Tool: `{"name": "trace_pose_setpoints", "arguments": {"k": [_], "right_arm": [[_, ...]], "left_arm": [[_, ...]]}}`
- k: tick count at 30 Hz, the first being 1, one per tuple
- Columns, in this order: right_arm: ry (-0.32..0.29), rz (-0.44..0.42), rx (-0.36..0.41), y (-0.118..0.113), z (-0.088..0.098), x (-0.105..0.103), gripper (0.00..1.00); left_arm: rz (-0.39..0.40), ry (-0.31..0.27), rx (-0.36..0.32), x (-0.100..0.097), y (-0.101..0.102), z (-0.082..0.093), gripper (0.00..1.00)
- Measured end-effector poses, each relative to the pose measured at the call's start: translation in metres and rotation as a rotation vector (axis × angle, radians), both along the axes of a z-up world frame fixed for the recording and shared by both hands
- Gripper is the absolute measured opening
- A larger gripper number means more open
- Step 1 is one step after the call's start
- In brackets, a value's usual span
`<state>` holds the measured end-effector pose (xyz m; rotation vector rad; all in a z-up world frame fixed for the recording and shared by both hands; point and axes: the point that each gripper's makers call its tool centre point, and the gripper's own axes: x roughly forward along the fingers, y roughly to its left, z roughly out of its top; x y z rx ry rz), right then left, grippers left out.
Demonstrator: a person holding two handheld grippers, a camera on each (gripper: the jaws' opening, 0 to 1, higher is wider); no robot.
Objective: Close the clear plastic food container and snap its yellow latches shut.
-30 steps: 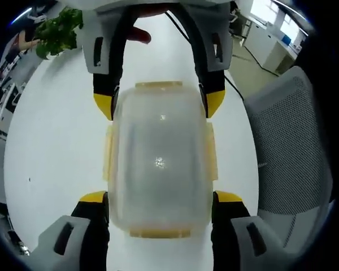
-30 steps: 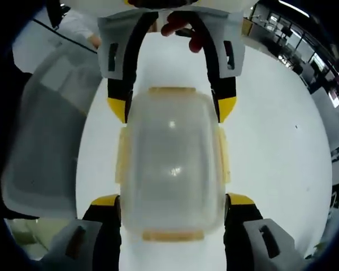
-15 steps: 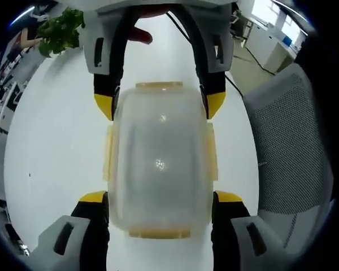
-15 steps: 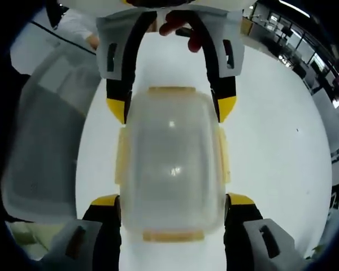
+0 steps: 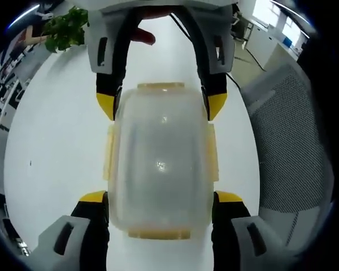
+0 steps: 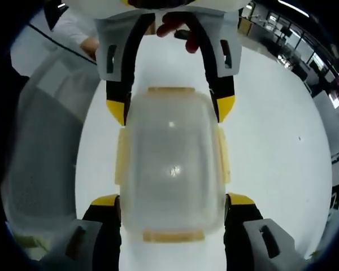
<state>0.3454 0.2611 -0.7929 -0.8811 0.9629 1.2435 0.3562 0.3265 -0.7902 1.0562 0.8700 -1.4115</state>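
The clear plastic food container [image 5: 160, 164] lies on the white table [image 5: 51, 147] with its lid on and pale yellow latches [image 5: 108, 153] on all its sides. My left gripper [image 5: 161, 199] straddles its near end, yellow-tipped jaws pressed against both sides. From the far end, my right gripper [image 5: 160, 105] clamps the container the same way. In the right gripper view the container [image 6: 172, 164] sits between the right gripper [image 6: 172, 200] at the bottom and the left gripper [image 6: 170, 107] at the top. Whether the side latches [image 6: 120, 158] are snapped down is unclear.
A grey mesh chair [image 5: 294, 152] stands beside the table, and a green plant [image 5: 65, 28] sits at its far edge. A hand [image 6: 175, 25] holds the opposite gripper. A white sleeve [image 6: 62, 34] and the chair [image 6: 42, 147] are also visible.
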Motion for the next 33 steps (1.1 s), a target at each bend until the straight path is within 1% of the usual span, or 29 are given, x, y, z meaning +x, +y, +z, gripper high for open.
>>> {"name": "trace_pose_setpoints", "arguments": {"k": [8, 19, 25, 33], "right_arm": [[0.000, -0.018, -0.005, 0.018, 0.000, 0.004, 0.75], [0.001, -0.024, -0.032, 0.039, -0.002, 0.002, 0.75], [-0.001, -0.011, -0.025, 0.052, -0.001, 0.000, 0.75], [-0.004, 0.000, -0.033, 0.067, -0.002, -0.002, 0.75]], "left_arm": [[-0.010, 0.007, -0.021, 0.005, 0.017, 0.000, 0.74], [-0.005, 0.009, -0.040, 0.003, 0.037, 0.000, 0.74], [0.006, 0.009, -0.031, 0.000, 0.050, -0.001, 0.74], [0.022, 0.013, -0.048, -0.003, 0.066, 0.000, 0.74]]}}
